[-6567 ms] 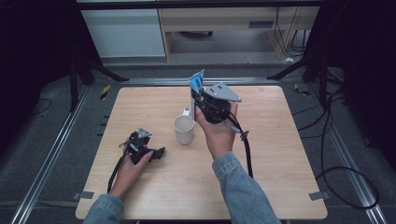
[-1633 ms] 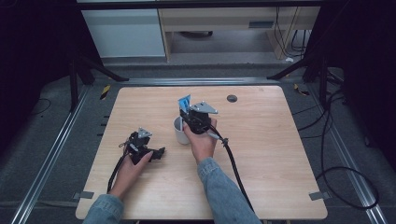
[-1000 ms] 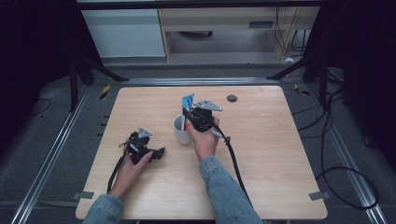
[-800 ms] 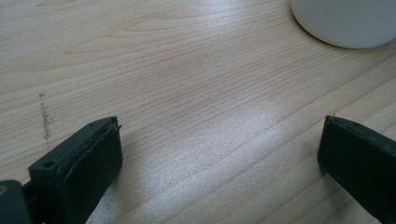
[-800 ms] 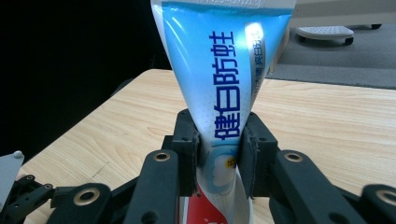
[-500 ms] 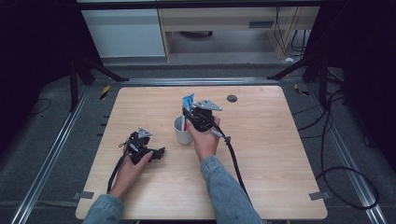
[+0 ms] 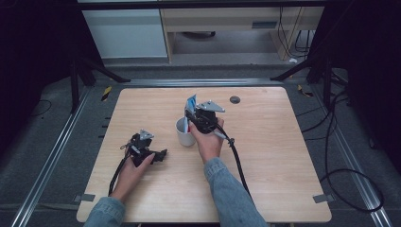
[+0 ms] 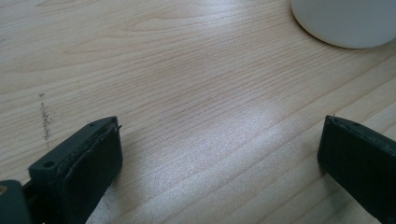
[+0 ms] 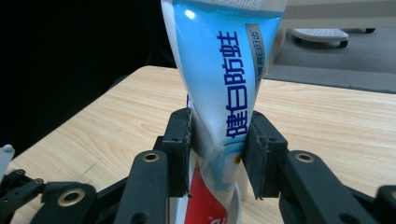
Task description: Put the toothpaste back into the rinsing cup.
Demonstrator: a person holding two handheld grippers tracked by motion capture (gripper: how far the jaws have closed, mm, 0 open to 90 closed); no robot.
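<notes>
A blue, white and red toothpaste tube (image 7: 191,101) stands upright with its lower end in a white cup (image 7: 183,135) near the middle of the wooden table (image 7: 283,156). My right gripper (image 7: 192,117) is over the cup. In the right gripper view the tube (image 9: 224,79) sits between the two pads (image 9: 180,149), which still touch its sides; the jaws have just been opening. The cup's rim (image 9: 237,205) shows below. My left gripper (image 7: 158,155) rests on the table to the left of the cup, open (image 8: 219,158) and holding nothing, with the cup (image 8: 345,21) beyond it.
A small black round disc (image 7: 235,99) lies on the table behind the right hand. The right gripper's cable (image 7: 238,163) trails toward the table's near edge. Pale cabinets (image 7: 127,33) stand on the floor beyond the table.
Since the oldest frame the right hand has come down and left with the tube to the cup. Over the last second neither hand has visibly moved.
</notes>
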